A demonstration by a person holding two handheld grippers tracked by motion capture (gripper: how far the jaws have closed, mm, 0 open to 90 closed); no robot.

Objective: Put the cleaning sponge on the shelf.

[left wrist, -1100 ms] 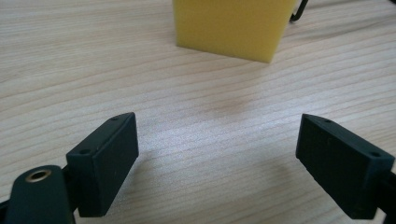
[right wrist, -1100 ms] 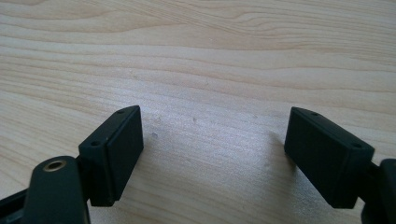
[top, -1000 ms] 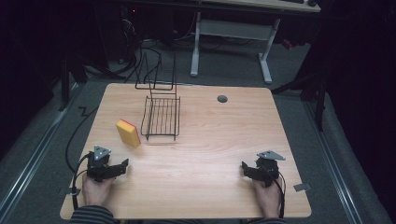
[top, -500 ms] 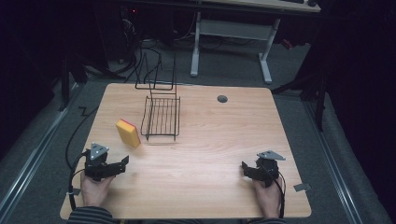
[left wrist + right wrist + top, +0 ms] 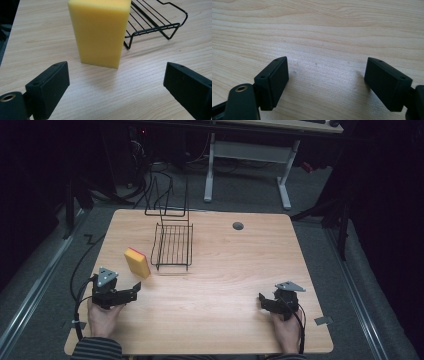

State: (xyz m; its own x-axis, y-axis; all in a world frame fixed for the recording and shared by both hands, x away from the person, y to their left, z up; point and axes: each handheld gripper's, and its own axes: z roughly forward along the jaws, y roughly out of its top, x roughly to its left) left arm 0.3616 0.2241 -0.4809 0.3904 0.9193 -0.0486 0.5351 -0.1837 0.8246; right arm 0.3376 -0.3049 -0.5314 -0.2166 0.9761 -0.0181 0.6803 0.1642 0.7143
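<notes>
A yellow sponge (image 5: 136, 262) with a red side stands upright on the wooden table (image 5: 225, 265), left of a black wire rack (image 5: 173, 246). My left gripper (image 5: 134, 289) is held just in front of the sponge and points at it. In the left gripper view the sponge (image 5: 100, 32) rises a short way ahead of the jaws (image 5: 116, 75), with the rack (image 5: 155, 22) behind it to the right. These jaws have just been opening, are now open, and nothing is between them. My right gripper (image 5: 262, 301) rests near the front right, open over bare wood (image 5: 327, 61).
A taller black wire frame (image 5: 167, 200) stands at the table's back edge behind the rack. A round cable hole (image 5: 238, 226) lies at the back centre. A cable (image 5: 80, 270) trails off the left edge. A white desk frame (image 5: 250, 155) stands on the floor beyond.
My left gripper has lifted a little and its jaws have spread wider. The right gripper, the sponge and the rack have stayed put.
</notes>
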